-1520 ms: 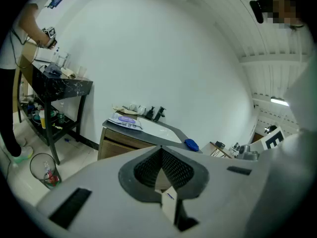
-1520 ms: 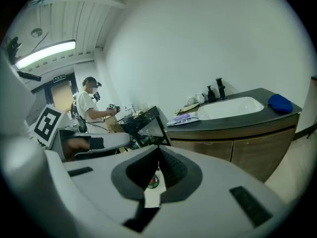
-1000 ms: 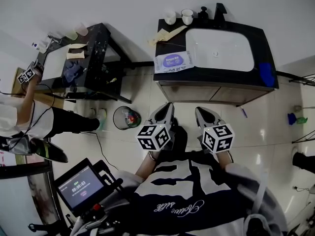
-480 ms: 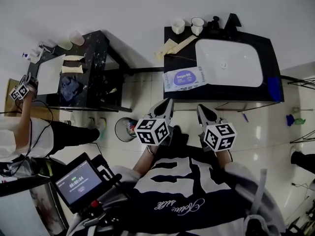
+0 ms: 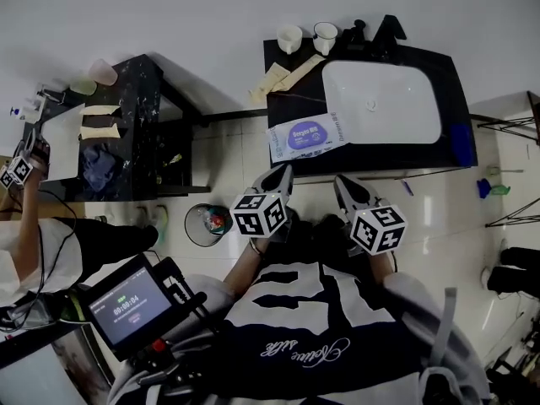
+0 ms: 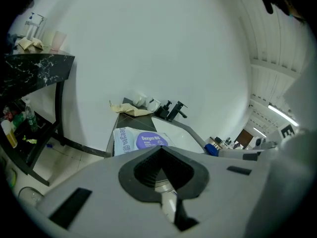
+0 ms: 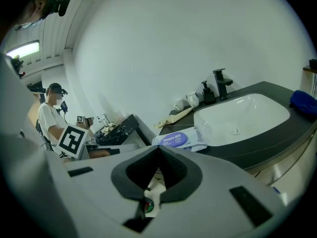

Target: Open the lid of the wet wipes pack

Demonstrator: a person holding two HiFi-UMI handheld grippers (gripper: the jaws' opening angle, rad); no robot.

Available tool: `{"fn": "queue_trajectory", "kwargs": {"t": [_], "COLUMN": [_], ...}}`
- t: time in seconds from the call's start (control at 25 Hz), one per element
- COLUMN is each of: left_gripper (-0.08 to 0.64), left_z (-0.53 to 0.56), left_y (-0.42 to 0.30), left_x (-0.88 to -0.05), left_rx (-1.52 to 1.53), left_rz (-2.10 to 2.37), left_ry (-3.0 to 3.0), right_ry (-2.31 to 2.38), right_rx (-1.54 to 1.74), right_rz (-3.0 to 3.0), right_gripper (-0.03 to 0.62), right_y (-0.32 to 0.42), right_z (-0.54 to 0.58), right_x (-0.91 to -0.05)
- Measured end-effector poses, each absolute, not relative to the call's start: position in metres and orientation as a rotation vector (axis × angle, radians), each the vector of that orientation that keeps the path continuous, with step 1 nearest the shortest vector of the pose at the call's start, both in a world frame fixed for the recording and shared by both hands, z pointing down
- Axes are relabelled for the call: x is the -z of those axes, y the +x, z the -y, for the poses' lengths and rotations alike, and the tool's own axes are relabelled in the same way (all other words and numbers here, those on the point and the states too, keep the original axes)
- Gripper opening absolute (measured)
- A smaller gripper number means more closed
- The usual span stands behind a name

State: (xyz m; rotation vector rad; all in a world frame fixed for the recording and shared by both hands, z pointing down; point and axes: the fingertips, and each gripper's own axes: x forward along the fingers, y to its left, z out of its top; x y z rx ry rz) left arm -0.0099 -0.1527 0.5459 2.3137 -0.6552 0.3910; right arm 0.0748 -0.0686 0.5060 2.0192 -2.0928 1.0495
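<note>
The wet wipes pack [image 5: 305,137], white with a purple oval lid label, lies flat at the front left corner of the black vanity counter [image 5: 451,74], lid down. It also shows in the left gripper view, wipes pack [image 6: 141,140], and in the right gripper view, wipes pack [image 7: 181,139]. My left gripper [image 5: 284,170] and right gripper [image 5: 340,180] are held side by side in front of the body, short of the counter's front edge. In their own views, the left gripper [image 6: 159,148] and the right gripper [image 7: 158,148] both stand shut with nothing between the jaws.
A white basin [image 5: 381,104] fills the counter, with a black faucet [image 5: 388,28], two cups [image 5: 289,39], a beige cloth [image 5: 283,74] and a blue sponge [image 5: 461,146]. A second black table [image 5: 143,125], a floor bin [image 5: 207,224] and another person [image 5: 34,226] are at left.
The head view has shifted, so the counter and pack now sit lower and nearer to the grippers. Both grippers stay shut and side by side.
</note>
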Motion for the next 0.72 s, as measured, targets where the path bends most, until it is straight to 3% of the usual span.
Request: {"fn": "queue_trajectory", "kwargs": {"t": [0.72], "left_gripper": [-0.002], "left_z": [0.185], "left_y": [0.005], "left_x": [-0.586], "left_rx": [-0.434], "left_rz": [0.809], "left_ry": [2.092], "right_ry": [1.573], "right_rx": [-0.91], "right_rz": [2.141], "right_gripper": [0.0], "right_y": [0.084], "right_z": [0.14], "right_x": [-0.53]}}
